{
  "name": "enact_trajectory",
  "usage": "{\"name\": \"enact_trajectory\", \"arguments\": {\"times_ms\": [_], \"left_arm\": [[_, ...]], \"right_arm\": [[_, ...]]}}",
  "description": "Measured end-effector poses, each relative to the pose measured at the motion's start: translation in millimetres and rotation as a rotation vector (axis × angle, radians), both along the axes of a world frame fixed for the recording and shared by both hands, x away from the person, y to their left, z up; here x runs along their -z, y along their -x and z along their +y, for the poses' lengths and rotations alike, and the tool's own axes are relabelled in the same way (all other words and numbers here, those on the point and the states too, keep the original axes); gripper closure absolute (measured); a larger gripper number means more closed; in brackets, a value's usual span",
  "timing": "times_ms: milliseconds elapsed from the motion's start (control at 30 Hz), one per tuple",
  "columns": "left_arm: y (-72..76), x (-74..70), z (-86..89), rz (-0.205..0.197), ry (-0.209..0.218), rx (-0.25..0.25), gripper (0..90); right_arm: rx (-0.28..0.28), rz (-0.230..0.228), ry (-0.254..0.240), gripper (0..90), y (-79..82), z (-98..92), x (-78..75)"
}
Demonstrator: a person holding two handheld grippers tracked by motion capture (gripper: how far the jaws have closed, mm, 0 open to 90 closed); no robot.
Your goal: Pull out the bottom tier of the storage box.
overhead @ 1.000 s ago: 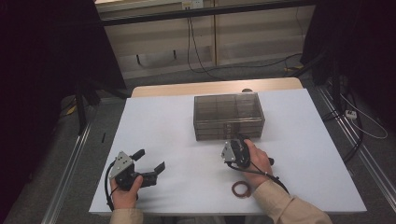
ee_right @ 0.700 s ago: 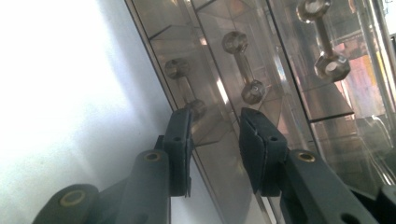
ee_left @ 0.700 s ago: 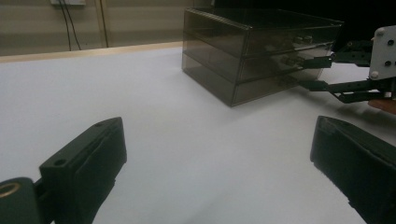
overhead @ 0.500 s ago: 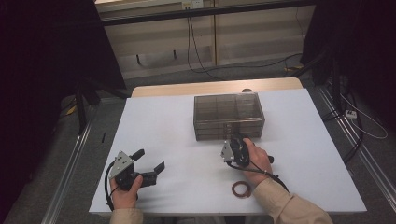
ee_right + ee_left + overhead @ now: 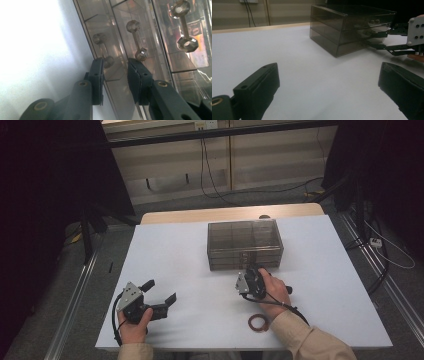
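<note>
Since the earlier frame, nothing is seen to have shifted. The left tool [image 5: 159, 291] is held low over the white surface [image 5: 190, 250], jaws spread wide and empty. The right tool [image 5: 115, 75], narrowed but not pinching, is aimed at the lowest handle [image 5: 104, 50] of the drawer box [image 5: 245, 244], mid-surface.

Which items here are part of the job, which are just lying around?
In the job: drawer box; its bottom drawer handle, which the right gripper straddles, pads not clearly pressing.
Lying about: brown tape ring; left gripper, open and idle on the table.
</note>
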State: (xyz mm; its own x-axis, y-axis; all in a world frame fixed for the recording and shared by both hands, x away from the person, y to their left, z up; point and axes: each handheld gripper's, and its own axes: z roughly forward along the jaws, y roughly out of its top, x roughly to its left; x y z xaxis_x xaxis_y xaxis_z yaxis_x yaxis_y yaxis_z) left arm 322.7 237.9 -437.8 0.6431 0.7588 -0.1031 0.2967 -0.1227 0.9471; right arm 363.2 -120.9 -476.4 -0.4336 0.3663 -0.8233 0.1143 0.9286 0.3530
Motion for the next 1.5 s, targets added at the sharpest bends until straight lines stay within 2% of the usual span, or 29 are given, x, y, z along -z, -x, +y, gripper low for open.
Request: {"name": "enact_trajectory", "arguments": {"times_ms": [200, 300, 433, 600, 667, 967, 1000, 1033, 1067, 1100, 1133, 1200, 1267, 1333, 1500], "left_arm": [[-0.2, 0.1, -0.1, 0.000, 0.000, 0.000, 3.6], [-0.3, 0.3, 0.0, 0.001, 0.000, -0.001, 3.6], [-0.5, 0.4, -0.1, 0.001, -0.001, 0.000, 3.6], [-0.8, 0.6, -0.1, 0.003, -0.001, -0.002, 3.7], [-0.6, 0.5, -0.4, 0.002, -0.002, -0.002, 3.7], [-0.6, 0.2, 0.4, 0.001, -0.002, -0.002, 3.7], [-0.7, 0.2, 0.3, 0.002, -0.002, -0.003, 3.6], [-0.6, 0.2, 0.2, 0.002, -0.001, -0.003, 3.6], [-0.7, 0.2, 0.1, 0.003, -0.002, -0.002, 3.6], [-0.7, 0.3, -0.3, 0.002, -0.004, -0.003, 3.6], [-0.7, 0.3, -0.5, 0.003, -0.005, -0.002, 3.7], [-0.2, 0.1, -0.9, 0.004, -0.006, -0.001, 3.6], [-0.1, -0.3, -0.7, 0.002, -0.006, -0.002, 3.6], [-0.2, -0.2, -0.5, 0.003, -0.003, -0.002, 3.6], [-0.6, 0.3, -0.9, 0.005, -0.006, -0.001, 3.7]], "right_arm": [[-0.016, -0.001, 0.031, 69.7, 0.0, 2.1, 2.5], [-0.022, 0.001, 0.026, 71.9, -0.5, 2.9, 3.3], [-0.039, 0.004, 0.046, 78.6, -2.5, 4.0, 5.7], [-0.032, -0.005, 0.061, 79.2, -1.8, 5.4, 7.5], [-0.043, -0.017, 0.086, 79.6, -1.4, 5.7, 7.8], [-0.036, -0.054, 0.081, 80.4, 3.9, 6.1, 7.6], [-0.036, -0.050, 0.075, 88.8, 4.7, 6.3, 7.7], [-0.056, -0.060, 0.063, 90.0, 8.0, 6.6, 6.8], [-0.066, -0.079, 0.078, 90.0, 10.4, 8.0, 5.0], [-0.066, -0.079, 0.069, 90.0, 11.4, 8.8, 3.5], [-0.063, -0.060, 0.062, 90.0, 11.1, 8.4, 2.6], [-0.056, -0.076, 0.073, 90.0, 11.2, 6.7, 2.2], [-0.046, -0.064, 0.057, 84.6, 10.5, 4.9, 2.2], [-0.044, -0.074, 0.075, 79.6, 10.2, 4.6, 3.2], [-0.054, -0.053, 0.091, 79.0, 7.5, 5.6, 7.4]]}}
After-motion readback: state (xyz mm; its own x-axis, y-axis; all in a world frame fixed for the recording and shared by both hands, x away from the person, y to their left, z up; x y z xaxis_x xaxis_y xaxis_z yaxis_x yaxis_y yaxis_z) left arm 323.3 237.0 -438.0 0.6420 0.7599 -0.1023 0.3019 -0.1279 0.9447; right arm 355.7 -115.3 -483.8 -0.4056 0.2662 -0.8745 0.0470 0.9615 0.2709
